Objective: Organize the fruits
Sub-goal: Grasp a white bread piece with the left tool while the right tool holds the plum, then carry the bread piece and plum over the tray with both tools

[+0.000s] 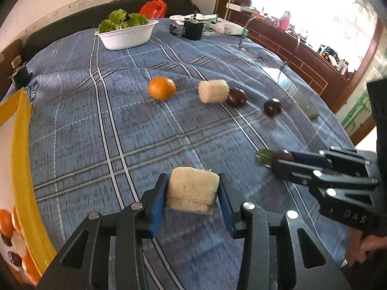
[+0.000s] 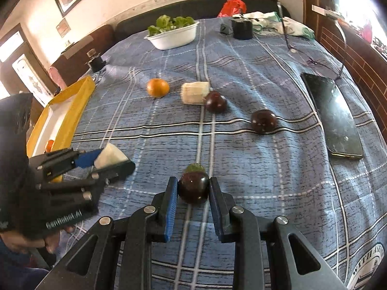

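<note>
Clamped between the pads of the left gripper (image 1: 192,199) was a pale cut chunk (image 1: 192,192), the yellow tray (image 1: 23,145) lying well to its left; from the right wrist, the right gripper (image 2: 193,197) was seen closed on a dark fruit (image 2: 193,187), farther from that tray (image 2: 72,106)

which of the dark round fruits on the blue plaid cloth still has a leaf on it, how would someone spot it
Start at the blue plaid cloth over the bed and come to its near edge, where the right gripper reaches in. The dark purple round fruit with a green leafy cap sits clamped between its blue-padded jaws. The two other dark fruits lie free farther back and show no green.
</note>
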`<move>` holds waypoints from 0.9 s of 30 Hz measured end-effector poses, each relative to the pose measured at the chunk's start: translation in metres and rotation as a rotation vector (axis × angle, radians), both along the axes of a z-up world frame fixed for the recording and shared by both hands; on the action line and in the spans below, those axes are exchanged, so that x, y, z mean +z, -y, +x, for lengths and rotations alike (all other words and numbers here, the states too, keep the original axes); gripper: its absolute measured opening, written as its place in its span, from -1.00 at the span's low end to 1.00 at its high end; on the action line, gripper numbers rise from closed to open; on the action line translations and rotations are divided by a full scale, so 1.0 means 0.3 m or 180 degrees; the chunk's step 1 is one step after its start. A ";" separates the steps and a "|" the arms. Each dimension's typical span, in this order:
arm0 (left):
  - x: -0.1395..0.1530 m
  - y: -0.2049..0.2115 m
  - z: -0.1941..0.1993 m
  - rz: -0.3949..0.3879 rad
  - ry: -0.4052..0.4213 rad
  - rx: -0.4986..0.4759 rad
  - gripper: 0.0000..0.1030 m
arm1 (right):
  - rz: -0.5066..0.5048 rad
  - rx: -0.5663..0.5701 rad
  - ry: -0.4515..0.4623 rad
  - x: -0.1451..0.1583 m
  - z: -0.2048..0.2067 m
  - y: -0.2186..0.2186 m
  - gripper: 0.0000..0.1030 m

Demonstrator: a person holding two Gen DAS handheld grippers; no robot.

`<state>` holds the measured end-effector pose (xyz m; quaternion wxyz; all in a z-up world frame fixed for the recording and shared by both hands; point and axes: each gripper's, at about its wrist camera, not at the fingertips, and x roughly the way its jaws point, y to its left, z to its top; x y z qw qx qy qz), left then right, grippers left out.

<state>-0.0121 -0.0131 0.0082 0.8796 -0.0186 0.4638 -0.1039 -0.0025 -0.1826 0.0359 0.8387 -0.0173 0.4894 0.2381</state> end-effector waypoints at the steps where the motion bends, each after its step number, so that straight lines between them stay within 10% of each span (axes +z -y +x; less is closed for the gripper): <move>1: 0.001 0.002 -0.008 0.0023 -0.0001 -0.0011 -0.24 | -0.0003 0.0025 0.0003 0.001 -0.005 -0.010 -0.46; 27: 0.153 -0.210 -0.137 0.0014 0.0389 0.0455 -0.24 | 0.0087 0.0381 0.0123 0.077 -0.039 -0.190 -0.46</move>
